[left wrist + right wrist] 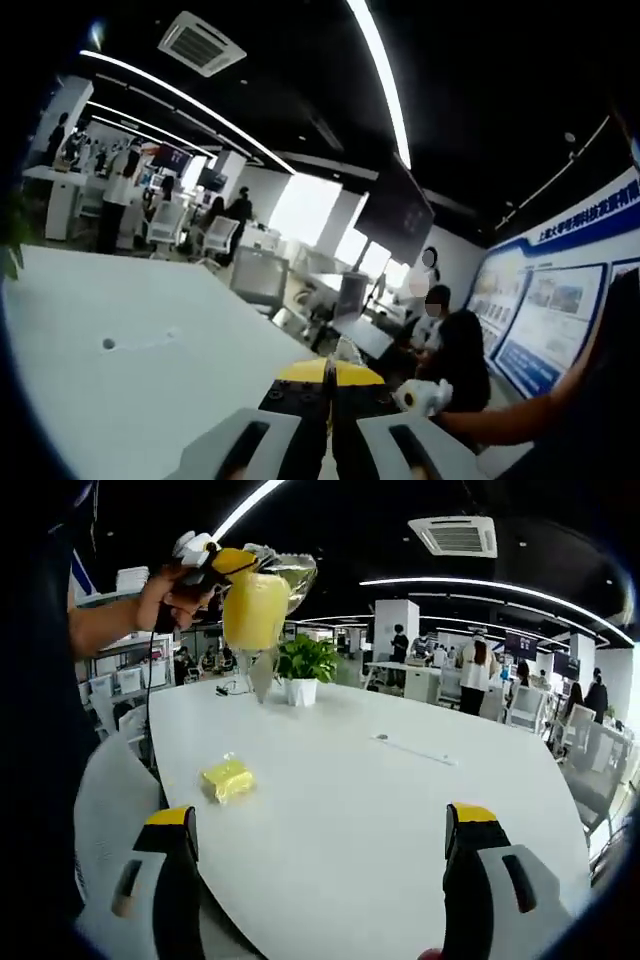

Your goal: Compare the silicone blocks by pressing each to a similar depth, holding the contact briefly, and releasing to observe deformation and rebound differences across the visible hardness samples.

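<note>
Yellow silicone block (pixel 228 778) waits near the worktop (pixel 380 810) edge
Right tongs (pixel 322 832) gape wide; left tongs (pixel 330 385) look pinched together, lifted high. Block probably soft, light; press its top face.

Both views look low across white table (pixel 400 810).
</note>
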The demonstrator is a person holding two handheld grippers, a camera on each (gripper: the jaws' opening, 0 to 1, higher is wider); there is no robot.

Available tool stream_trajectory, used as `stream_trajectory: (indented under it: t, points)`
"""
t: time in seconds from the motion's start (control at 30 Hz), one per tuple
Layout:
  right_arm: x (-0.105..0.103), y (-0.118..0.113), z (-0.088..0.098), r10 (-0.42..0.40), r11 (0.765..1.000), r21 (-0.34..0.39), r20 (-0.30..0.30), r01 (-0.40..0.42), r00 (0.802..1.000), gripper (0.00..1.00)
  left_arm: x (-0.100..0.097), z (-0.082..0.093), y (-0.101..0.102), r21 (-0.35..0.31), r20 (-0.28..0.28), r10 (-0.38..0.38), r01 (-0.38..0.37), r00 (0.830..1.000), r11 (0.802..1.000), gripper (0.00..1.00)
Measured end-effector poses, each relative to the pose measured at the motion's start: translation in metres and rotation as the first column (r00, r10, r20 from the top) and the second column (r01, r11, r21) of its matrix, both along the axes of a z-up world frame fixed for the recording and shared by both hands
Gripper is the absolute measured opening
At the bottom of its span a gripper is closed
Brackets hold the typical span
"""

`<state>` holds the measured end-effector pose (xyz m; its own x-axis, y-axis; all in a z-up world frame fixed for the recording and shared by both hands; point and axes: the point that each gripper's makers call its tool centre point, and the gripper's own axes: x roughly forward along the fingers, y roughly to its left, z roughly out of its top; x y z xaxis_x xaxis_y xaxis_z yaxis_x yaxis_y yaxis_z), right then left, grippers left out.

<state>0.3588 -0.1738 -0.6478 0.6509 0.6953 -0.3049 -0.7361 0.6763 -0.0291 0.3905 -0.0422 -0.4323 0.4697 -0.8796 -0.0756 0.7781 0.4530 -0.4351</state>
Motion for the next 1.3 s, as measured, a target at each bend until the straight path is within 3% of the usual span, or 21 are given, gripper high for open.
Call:
stream_trajectory:
  t: [0.1, 0.63, 0.77, 1.07, 1.3]
  points:
    - [-0.003, -0.001, -0.007, -0.041, 0.997, 0.058, -0.036, 0.043, 0.999, 0.96, 0.0, -0.001, 0.001, -0.002, -0.006, 0.001, -0.001, 1.0, 1.0, 0.0]
    - [-0.007, -0.002, -0.016, -0.067, 0.997, 0.043, -0.045, 0.069, 0.997, 0.96, 0.0, -0.017, 0.001, -0.027, -0.072, 0.02, -0.022, 0.997, 0.999, 0.0]
    - [-0.007, -0.002, -0.017, -0.073, 0.996, 0.047, -0.048, 0.075, 0.996, 0.96, -0.001, -0.03, 0.0, -0.049, -0.1, 0.029, -0.034, 0.995, 0.998, 0.0]
    - [-0.012, -0.007, -0.02, -0.089, 0.994, 0.057, -0.071, 0.093, 0.993, 0.96, -0.006, -0.077, -0.005, -0.094, -0.223, 0.05, -0.072, 0.974, 0.993, 0.0]
    - [-0.014, -0.009, -0.019, -0.103, 0.992, 0.063, -0.076, 0.108, 0.992, 0.96, -0.008, -0.1, -0.007, -0.107, -0.278, 0.057, -0.09, 0.959, 0.99, 0.0]
